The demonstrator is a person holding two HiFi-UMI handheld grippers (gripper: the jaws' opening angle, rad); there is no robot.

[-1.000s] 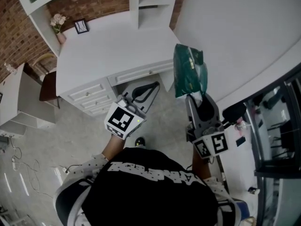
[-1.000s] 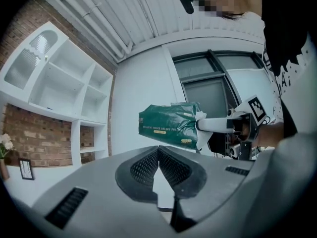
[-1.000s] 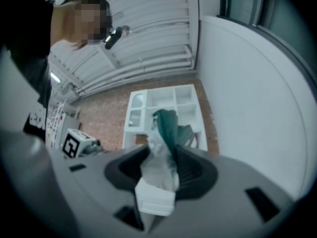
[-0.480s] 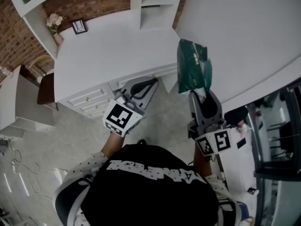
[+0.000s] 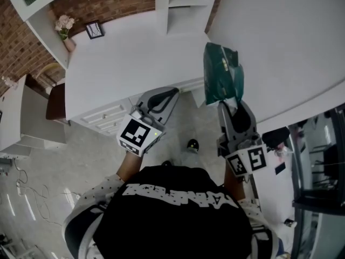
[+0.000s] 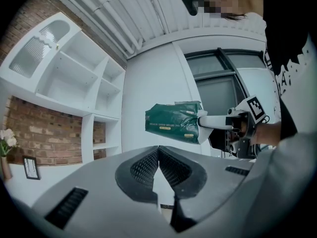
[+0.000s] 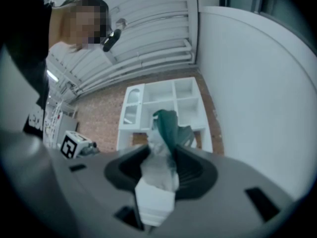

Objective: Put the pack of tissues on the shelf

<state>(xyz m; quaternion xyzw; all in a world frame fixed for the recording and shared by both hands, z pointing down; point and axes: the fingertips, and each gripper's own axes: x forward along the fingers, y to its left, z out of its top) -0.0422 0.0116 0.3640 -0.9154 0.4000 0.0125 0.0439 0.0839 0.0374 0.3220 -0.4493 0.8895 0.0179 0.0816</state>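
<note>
The right gripper [image 5: 230, 104] clamped the dark green plastic pack of tissues [image 5: 222, 79] by its white end, aloft and aimed at the white shelf [image 5: 186, 12]; the left gripper [image 5: 161, 97] hung closed, empty.

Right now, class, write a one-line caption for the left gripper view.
Shut, empty left gripper faces the white shelf while the right gripper holds the green pack of tissues aloft.

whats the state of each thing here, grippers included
pack of tissues: in the air, held at its end by the right gripper
right gripper: shut on the pack of tissues
left gripper: shut, empty
drawers: closed
picture frame: upright on the desk
</note>
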